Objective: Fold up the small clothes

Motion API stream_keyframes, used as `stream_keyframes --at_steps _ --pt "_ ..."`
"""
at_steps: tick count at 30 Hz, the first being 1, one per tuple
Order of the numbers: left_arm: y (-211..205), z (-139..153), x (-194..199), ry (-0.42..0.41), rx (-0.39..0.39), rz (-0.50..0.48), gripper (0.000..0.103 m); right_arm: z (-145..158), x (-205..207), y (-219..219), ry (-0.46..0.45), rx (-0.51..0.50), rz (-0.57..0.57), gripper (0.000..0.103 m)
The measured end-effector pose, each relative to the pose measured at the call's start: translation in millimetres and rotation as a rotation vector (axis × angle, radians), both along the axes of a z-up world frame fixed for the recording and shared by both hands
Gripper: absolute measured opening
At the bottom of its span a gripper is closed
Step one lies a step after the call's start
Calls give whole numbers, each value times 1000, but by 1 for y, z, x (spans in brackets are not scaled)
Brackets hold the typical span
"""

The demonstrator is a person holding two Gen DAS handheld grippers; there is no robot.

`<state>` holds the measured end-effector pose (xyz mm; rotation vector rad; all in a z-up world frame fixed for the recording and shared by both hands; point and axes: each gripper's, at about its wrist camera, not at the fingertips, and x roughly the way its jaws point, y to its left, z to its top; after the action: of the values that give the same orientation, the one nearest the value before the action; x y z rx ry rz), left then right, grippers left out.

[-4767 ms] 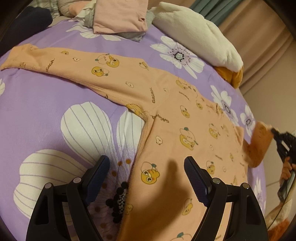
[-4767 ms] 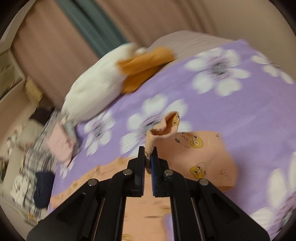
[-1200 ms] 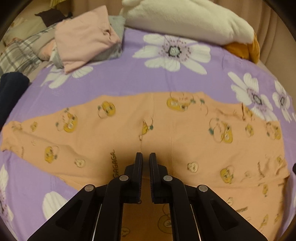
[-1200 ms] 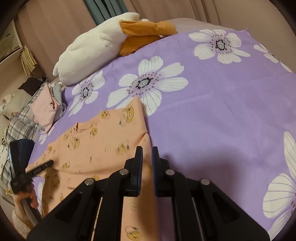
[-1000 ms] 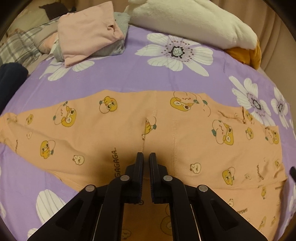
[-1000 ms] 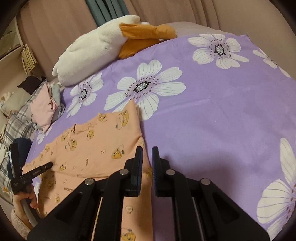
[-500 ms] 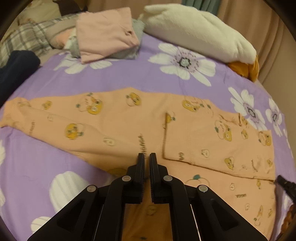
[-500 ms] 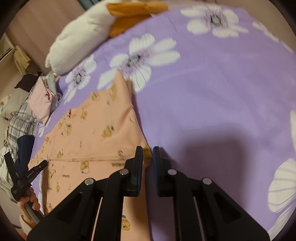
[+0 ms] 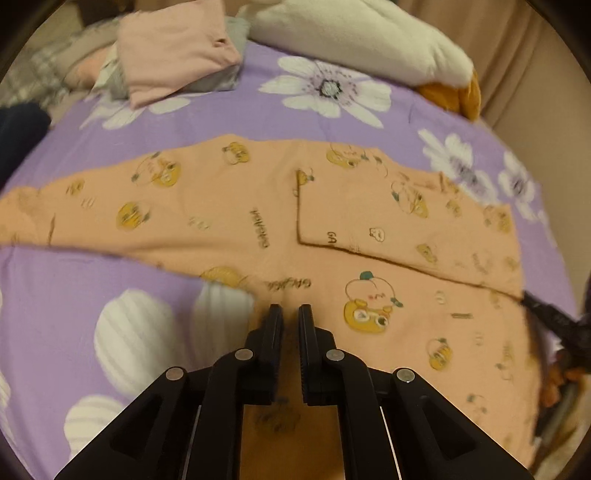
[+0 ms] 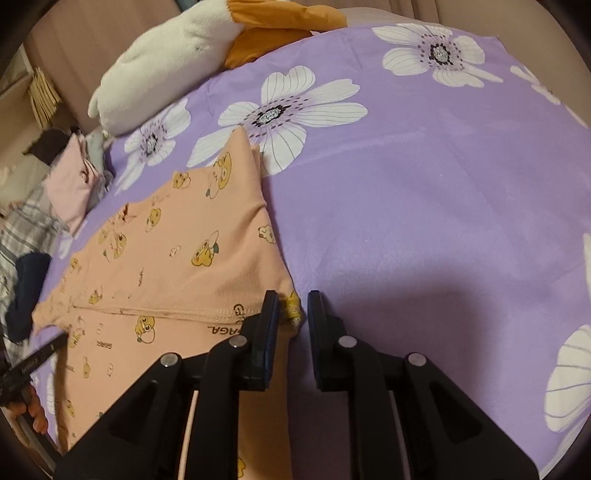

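Observation:
An orange baby top with yellow cartoon prints lies flat on the purple flowered bedsheet. Its right sleeve is folded over the body. My left gripper is shut and hovers at the garment's near edge, with nothing seen between the fingers. My right gripper has its jaws slightly apart, and the corner of the folded sleeve lies between the fingertips. The garment also shows in the right wrist view.
A pile of folded clothes with a pink piece on top sits at the far left. A white and orange plush pillow lies at the back. A dark garment lies at the bed's left edge.
The right sleeve has been folded across the body and laid down. My right gripper's jaws have opened a little off the sleeve corner. My left gripper has pulled back toward the near hem.

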<state>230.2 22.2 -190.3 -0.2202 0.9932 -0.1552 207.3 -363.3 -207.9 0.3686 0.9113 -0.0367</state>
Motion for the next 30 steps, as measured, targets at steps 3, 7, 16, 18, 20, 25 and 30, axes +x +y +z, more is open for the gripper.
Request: stream_keyframes --at_steps 3,7,16,18,20,25,30 --pt "30 5 -3 1 -91 70 5 2 2 -3 4 28 -11 15" --pt "72 8 -13 -18 -131 220 44 4 -4 11 -4 -45 1 19" --pt "165 5 -43 -56 -419 482 67 3 -5 20 -18 -138 23 25" --pt "185 11 -50 -80 -431 532 71 3 -6 17 -21 -122 21 25" --pt "202 13 -56 -108 -460 572 71 3 -6 17 -23 -118 21 25" --pt "238 -2 -57 -2 -498 677 72 3 -6 20 -27 -131 21 25" --pt "242 7 -49 -30 -315 641 72 3 -7 19 -30 -128 21 25"
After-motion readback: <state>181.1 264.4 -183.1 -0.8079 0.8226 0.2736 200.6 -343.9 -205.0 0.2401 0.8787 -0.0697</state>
